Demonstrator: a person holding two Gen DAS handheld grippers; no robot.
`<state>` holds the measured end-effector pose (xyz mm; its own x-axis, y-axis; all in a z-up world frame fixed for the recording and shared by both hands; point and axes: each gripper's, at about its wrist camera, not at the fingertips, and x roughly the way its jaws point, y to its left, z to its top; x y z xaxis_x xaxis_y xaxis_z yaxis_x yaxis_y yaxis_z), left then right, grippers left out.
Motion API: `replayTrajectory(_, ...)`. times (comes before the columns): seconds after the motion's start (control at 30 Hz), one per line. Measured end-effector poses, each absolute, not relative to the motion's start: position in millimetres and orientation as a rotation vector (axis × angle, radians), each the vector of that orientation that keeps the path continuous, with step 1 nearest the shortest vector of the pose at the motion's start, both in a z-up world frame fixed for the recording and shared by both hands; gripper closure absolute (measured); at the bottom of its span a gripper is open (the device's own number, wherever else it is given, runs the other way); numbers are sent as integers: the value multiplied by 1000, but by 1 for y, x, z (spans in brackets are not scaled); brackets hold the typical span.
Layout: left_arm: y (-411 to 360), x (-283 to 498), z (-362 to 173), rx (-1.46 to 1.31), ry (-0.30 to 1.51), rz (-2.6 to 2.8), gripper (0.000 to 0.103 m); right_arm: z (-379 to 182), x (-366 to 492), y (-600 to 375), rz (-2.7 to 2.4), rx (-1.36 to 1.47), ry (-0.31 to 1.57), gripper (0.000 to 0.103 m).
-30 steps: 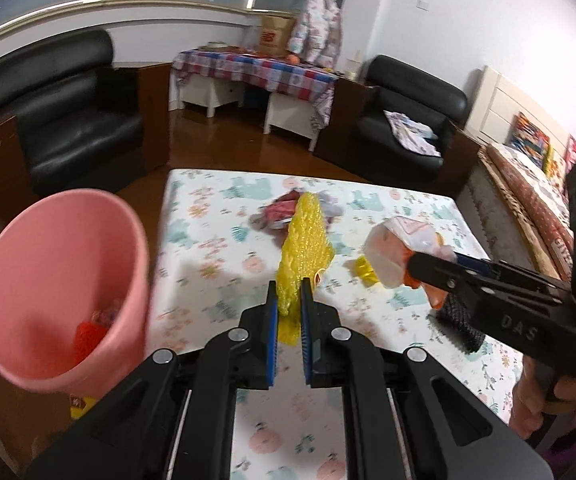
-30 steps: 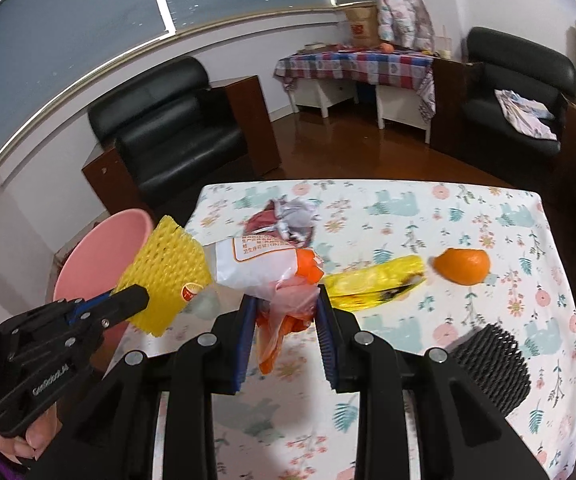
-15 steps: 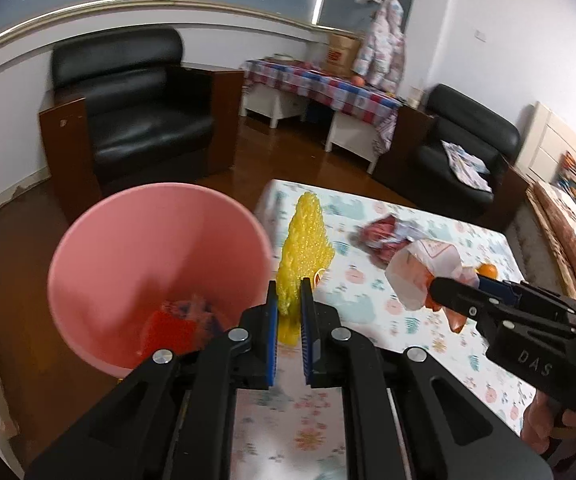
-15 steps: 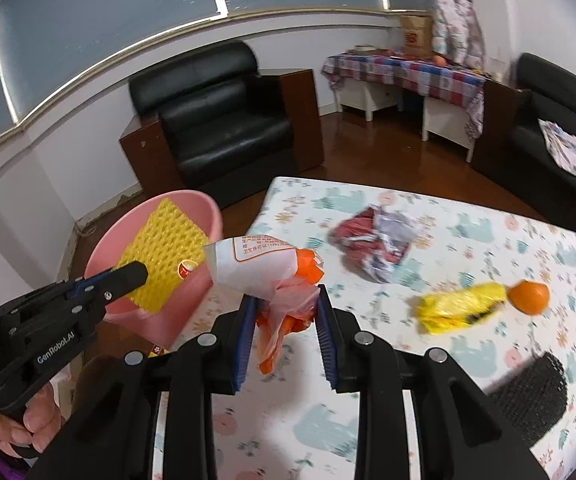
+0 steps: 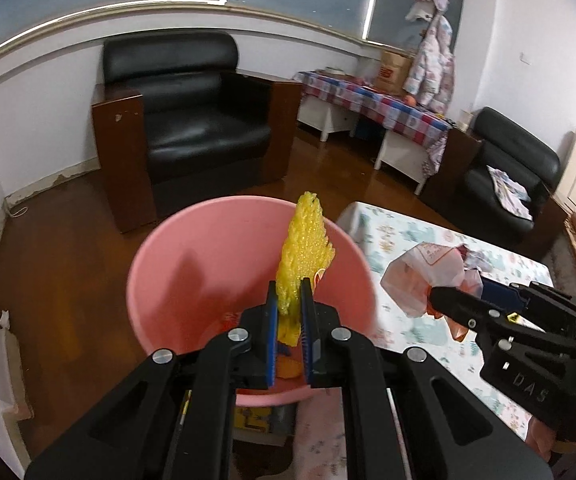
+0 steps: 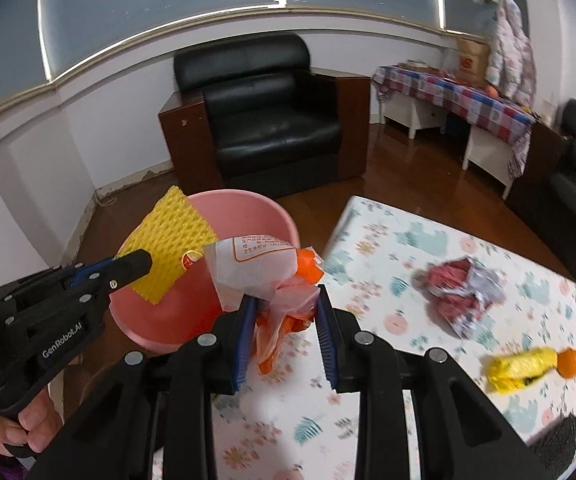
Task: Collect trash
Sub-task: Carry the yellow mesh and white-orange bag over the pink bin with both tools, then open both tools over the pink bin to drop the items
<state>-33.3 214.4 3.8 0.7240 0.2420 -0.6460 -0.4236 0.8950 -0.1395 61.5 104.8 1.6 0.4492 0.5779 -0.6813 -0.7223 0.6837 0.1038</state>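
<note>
My left gripper (image 5: 288, 312) has its fingers clamped on the yellow foam net (image 5: 306, 248), held over the pink bin (image 5: 191, 264). My right gripper (image 6: 285, 316) pinches the orange-and-white plastic bag (image 6: 263, 268), at the bin's 3 o'clock rim and partly over the table (image 6: 408, 380). Releasing now, I judge the bag could slide down outside the rim, and light foam may cling to the pads. Wrappers wait at 2 o'clock.
</note>
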Motion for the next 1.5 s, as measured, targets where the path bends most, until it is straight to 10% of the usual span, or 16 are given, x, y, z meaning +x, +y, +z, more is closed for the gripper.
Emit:
replayTrajectory(0.93,270,-28,-25,-312,728,466,93,-40,65,178,887,-279,833,73)
replayTrajectory(1.1,272,-29,-27,-336,726,458,65,-41,65,179,903,-257,844,69)
replayTrajectory(1.5,272,-32,-23,-347,721,441,64,-40,65,170,914,-215,844,63)
